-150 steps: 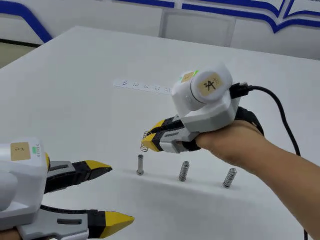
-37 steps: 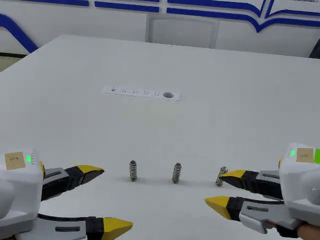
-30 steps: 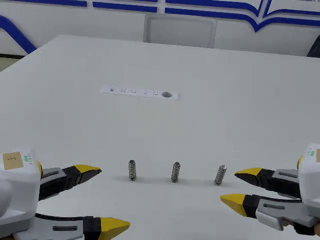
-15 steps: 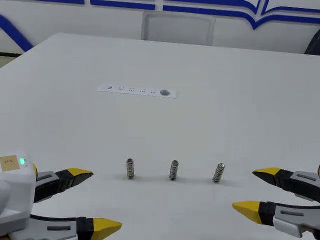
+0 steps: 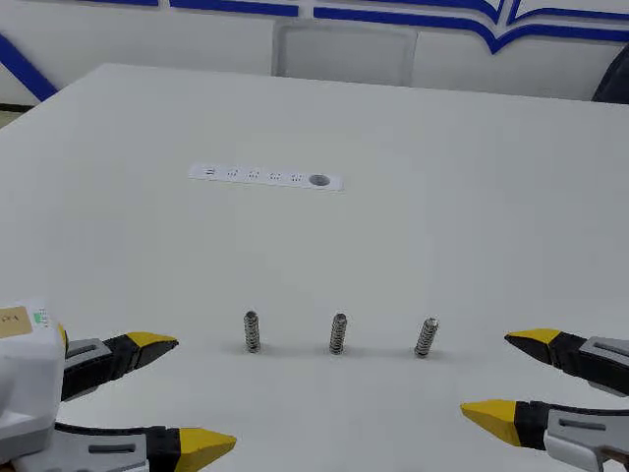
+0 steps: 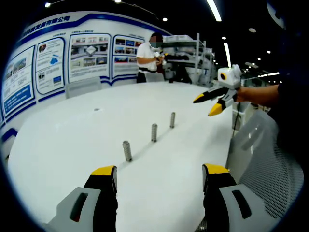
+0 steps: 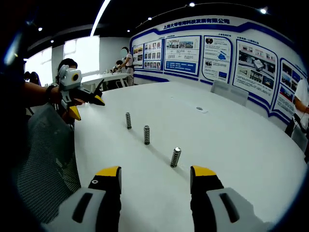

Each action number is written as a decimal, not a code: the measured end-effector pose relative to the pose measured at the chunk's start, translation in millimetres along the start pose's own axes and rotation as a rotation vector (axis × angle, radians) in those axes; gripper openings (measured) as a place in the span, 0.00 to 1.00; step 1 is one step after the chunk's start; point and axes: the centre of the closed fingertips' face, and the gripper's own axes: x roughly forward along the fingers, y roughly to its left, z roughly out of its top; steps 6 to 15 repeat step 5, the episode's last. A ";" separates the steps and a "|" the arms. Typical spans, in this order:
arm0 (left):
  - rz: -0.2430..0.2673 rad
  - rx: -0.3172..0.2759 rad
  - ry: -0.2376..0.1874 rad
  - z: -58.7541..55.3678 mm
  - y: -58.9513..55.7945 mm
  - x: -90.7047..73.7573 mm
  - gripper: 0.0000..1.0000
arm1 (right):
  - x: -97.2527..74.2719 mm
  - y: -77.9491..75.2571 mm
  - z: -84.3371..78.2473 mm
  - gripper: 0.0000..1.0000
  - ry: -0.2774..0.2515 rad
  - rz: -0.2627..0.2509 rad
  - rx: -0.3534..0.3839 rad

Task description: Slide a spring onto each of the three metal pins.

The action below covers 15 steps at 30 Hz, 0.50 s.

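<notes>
Three metal pins stand in a row on the white table, each with a spring around it: the left spring (image 5: 252, 331), the middle spring (image 5: 338, 333) and the right spring (image 5: 426, 336), which leans slightly. The same row appears in the left gripper view with its nearest spring (image 6: 127, 151), and in the right gripper view with its nearest spring (image 7: 175, 157). My left gripper (image 5: 180, 391) is open at the lower left, apart from the row. At the lower right my right gripper (image 5: 511, 374) is open and holds nothing.
A white power strip (image 5: 265, 177) lies flat farther back on the table (image 5: 442, 197). A chair back (image 5: 344, 54) stands behind the far edge. People (image 6: 147, 53) stand in the room beyond the table. The near table edge runs close behind both grippers.
Five seconds ago the right gripper held a spring above the bare left pin; now that pin carries a spring. Over the last second both grippers have drawn back and outward from the row.
</notes>
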 end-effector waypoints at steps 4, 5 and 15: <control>0.000 -0.003 0.000 -0.1 0.0 -0.4 0.73 | -0.3 0.2 -0.2 0.59 0.003 -0.002 -0.002; 0.000 -0.003 0.000 0.0 0.1 -0.6 0.73 | -0.4 0.2 -0.2 0.59 0.003 -0.003 0.000; 0.000 -0.003 0.000 0.0 0.1 -0.6 0.73 | -0.4 0.2 -0.2 0.59 0.003 -0.003 0.000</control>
